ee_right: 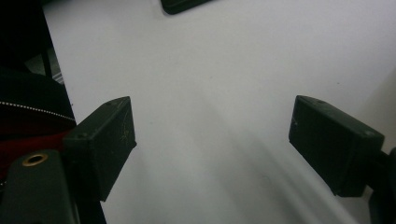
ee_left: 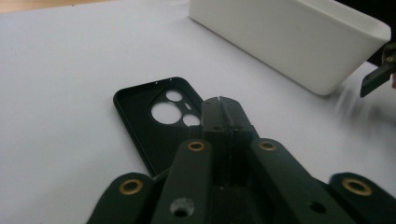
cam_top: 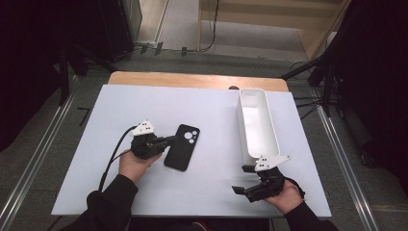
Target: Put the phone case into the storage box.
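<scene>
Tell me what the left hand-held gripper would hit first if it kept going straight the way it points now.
The left hand-held gripper, jaws shut, already sits over the black phone case. Beyond it, the white bin looks next in line, though depth is unclear.

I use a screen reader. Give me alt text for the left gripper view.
The left hand-held gripper, jaws together, sits at the edge of a black phone case lying inside-up on a white table. A white bin stands beyond.

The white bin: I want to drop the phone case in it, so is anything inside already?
The white bin looks empty in the high view: bare white floor and walls. The strip just inside its near end, by the right gripper, is hidden by the wall.
</scene>
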`<state>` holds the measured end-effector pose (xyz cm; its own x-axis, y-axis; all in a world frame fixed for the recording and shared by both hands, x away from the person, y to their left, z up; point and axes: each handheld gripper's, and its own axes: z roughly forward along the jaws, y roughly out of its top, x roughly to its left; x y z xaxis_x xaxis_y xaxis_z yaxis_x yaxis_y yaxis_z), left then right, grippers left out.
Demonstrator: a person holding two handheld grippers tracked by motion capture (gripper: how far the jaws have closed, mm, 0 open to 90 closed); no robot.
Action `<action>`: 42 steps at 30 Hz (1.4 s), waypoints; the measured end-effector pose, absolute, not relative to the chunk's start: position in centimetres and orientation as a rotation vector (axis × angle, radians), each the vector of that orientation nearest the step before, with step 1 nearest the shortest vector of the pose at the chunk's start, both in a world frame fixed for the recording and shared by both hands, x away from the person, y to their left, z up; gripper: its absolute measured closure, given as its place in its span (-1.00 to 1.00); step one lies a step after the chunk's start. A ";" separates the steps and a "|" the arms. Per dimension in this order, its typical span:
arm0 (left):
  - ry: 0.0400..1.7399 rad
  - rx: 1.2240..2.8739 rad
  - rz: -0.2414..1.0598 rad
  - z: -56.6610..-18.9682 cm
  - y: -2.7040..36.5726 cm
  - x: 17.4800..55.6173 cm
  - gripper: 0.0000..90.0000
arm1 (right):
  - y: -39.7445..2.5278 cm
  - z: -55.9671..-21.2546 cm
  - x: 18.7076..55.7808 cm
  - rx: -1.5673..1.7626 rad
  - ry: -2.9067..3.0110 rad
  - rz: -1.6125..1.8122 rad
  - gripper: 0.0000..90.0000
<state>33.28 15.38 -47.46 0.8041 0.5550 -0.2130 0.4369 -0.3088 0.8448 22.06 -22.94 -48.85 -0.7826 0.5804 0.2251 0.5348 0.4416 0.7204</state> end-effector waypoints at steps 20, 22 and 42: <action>0.810 2.028 0.136 -49.7 15.7 32.8 0.98 | -22.4 -48.8 22.4 0.975 2.636 1.279 -0.71; 0.817 2.044 0.132 -49.8 15.7 32.7 0.99 | -22.4 -48.8 22.4 0.969 2.643 1.271 -0.71; 0.935 2.117 0.070 -50.5 15.6 33.0 0.98 | -22.2 -48.8 22.4 0.962 2.641 1.266 -0.71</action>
